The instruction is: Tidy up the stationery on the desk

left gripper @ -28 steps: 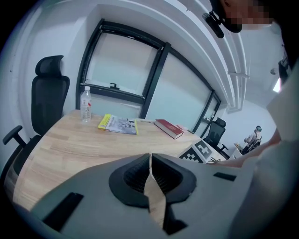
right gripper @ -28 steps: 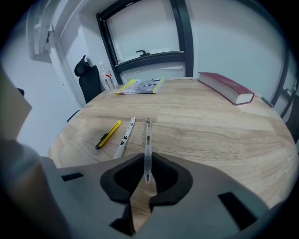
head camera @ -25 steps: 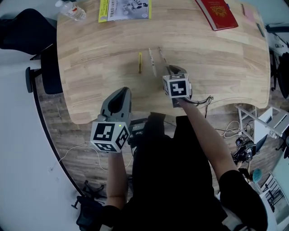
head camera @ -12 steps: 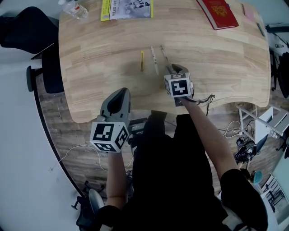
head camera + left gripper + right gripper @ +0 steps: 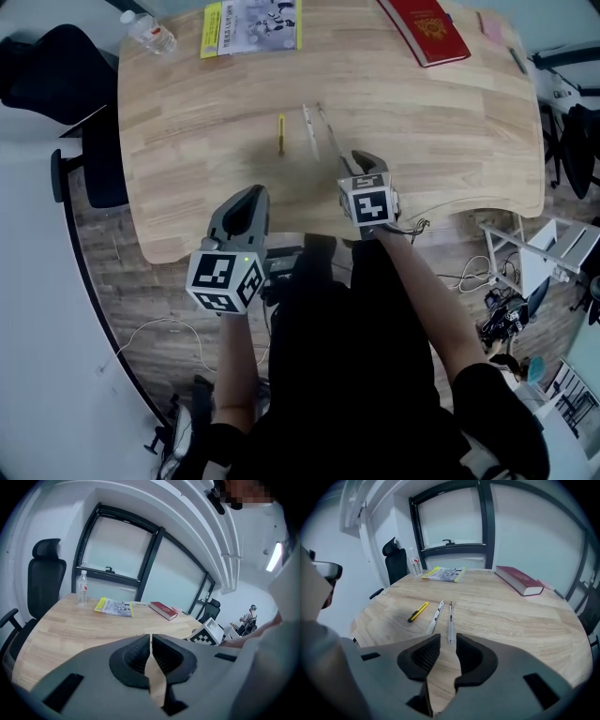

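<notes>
Hovering over the near edge of the pale wooden surface (image 5: pixel 187 141), the left tongs (image 5: pixel 249 200) have their dark ribbed jaws pressed almost together. Only a sliver of light shows between them and nothing is caught there. That reading comes from the left gripper view; the head view shows only the grey housing and the marker cube from above. The right tongs (image 5: pixel 361 159) sit farther in over the surface. The right gripper view shows their jaws parted by a narrow, empty gap with wood grain visible through it.

Three slim items lie side by side near the middle of the surface, each with its long axis running near to far. On the left is a yellow utility knife with a black end (image 5: pixel 280 134), in the middle a white pen (image 5: pixel 309 129), and on the right a slender clear pen (image 5: pixel 328 131). The right gripper view adds what the head view barely shows. The clear pen's near end lies just beyond the right tongs' gap, roughly in line with it and apart from the jaws. The knife's black end points near and slightly left.

Along the far edge lie a yellow-and-white booklet (image 5: pixel 250 14) and, to its right, a red hardcover book (image 5: pixel 422 28). A clear plastic water bottle (image 5: pixel 150 33) is at the far left corner; the head view leaves its pose unclear, while both gripper views show it standing upright.
</notes>
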Available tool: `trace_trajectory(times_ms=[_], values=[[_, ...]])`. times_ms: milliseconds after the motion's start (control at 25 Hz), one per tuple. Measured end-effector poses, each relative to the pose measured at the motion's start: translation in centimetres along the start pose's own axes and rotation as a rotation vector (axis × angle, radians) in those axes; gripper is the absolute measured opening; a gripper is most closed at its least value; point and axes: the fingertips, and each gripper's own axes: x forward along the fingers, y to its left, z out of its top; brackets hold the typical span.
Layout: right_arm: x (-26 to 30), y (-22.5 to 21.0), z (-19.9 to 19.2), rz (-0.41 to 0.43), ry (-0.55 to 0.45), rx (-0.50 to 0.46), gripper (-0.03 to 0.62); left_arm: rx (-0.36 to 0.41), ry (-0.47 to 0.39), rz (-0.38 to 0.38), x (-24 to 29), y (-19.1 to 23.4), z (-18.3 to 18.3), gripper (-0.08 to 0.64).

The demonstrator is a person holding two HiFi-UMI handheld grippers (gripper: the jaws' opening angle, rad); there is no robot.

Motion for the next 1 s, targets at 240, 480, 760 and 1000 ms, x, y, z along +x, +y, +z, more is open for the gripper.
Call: trace_trajectory(times_ms=[240,480,760,1000], values=[[-4.4,0.0,0.1,0.027,-0.059,-0.022,0.12,0.039,-0.019,-0.005,-0.9,-2.5,0.7,0.043],[-9.2,-0.7,-0.3,0.06,-0.102,-0.1,0.115,0.054,-0.027,-0.005,-1.7,-6.3,1.4,0.043],[-16.6,-1.8,-0.7,0.109,-0.206,-0.084,0.039,0.064,-0.074,-0.026,-4.2,-11.6,2.7,0.043],[-23.5,-1.4,-0.9,0.235,-0.39,-0.057,0.021,0.053,-0.125,-0.028,-7.7,-15.2,2.3,0.043]])
